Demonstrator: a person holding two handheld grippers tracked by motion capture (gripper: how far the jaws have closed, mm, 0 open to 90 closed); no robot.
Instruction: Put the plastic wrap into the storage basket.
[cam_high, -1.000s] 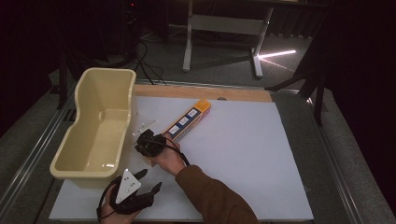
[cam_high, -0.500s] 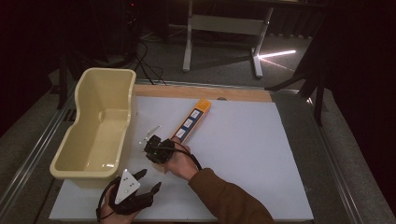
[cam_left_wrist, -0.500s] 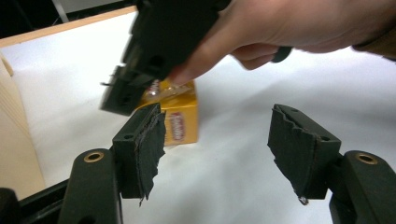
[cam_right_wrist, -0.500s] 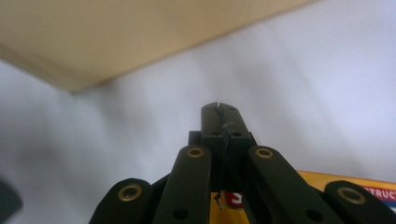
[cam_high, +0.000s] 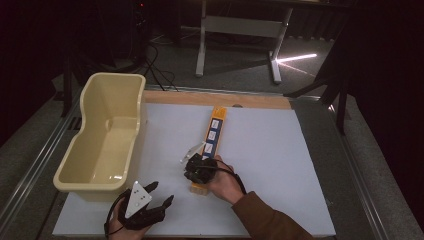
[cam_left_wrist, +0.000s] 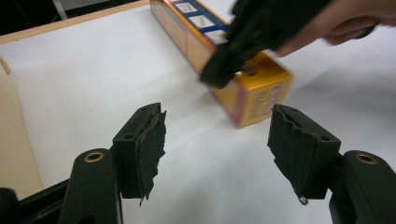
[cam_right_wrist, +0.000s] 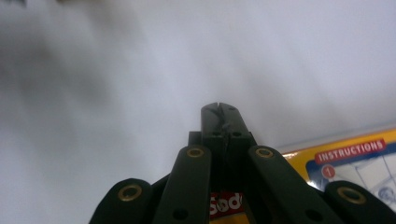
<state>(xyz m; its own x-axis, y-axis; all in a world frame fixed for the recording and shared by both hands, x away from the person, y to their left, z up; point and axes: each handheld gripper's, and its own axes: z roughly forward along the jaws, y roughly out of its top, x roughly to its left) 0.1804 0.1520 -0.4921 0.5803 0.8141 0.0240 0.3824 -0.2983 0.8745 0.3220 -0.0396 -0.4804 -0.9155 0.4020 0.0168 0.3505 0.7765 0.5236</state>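
Near the middle of the white surface (cam_high: 270, 165): long yellow box (cam_high: 214, 132), lying flat and on a slant, far end toward the wooden edge, near end under the right hand-held gripper (cam_high: 196, 169). Jaws of that one pressed fully together, nothing between them. Left hand-held gripper (cam_high: 161, 194) at the front left corner, jaws wide apart and empty, just in front of the cream tub (cam_high: 115, 76).

Possible trouble, as a judgement only:
- With jaws closed like this, no way to take the box; only pushing possible.
- Pushing on one end could turn the box around instead of sliding it straight.
- Opening the jaws too low could knock the near end sideways.
- Right hand blurred in the left gripper view; at such speed, easy to overshoot the end of the box.

From the high view: the whole layout, box well apart from the tub, both hands. Hard to read there: how the right jaws stand.

From the right gripper view: closed tips over bare white surface, and the printed word "INSTRUCTIONS" on the box top at the lower right.

From the left gripper view: the short end face of the box, and the right hand-held gripper just above that end. Touching or not, impossible to tell because of blur.
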